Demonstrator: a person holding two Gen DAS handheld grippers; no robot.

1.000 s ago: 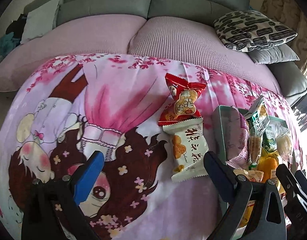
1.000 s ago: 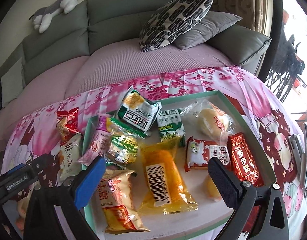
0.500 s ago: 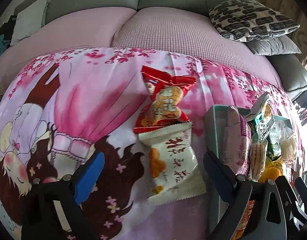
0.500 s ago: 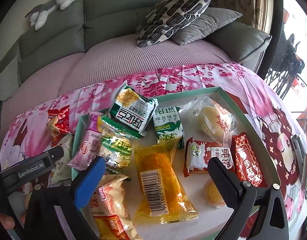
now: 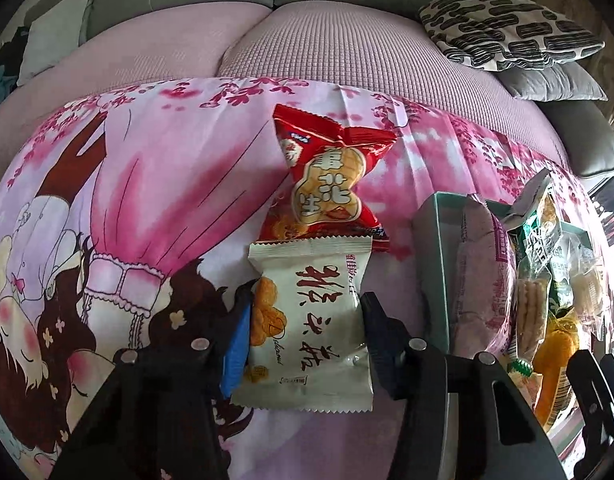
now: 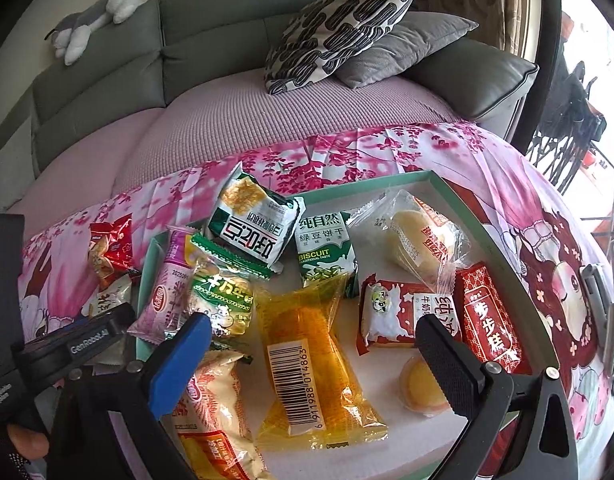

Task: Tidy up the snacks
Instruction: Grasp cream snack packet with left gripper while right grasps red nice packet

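Green-and-white packet (image 6: 326,250) in the tray (image 6: 503,248): "BISCUIT", "TRADITIONAL TASTE" beneath, Chinese characters above. Just below it, yellow packet (image 6: 313,364): barcode digits "6 911988 014863". Left of the tray, black gripper body (image 6: 87,338): "GenRobot.AI". White packet (image 5: 311,328) outside the tray: large Chinese characters; the small script word cannot be read for certain.

Home living room, grey sofa (image 6: 107,76), patterned cushion (image 6: 343,28), plush toy (image 6: 95,16), cartoon-print cloth (image 5: 147,184)
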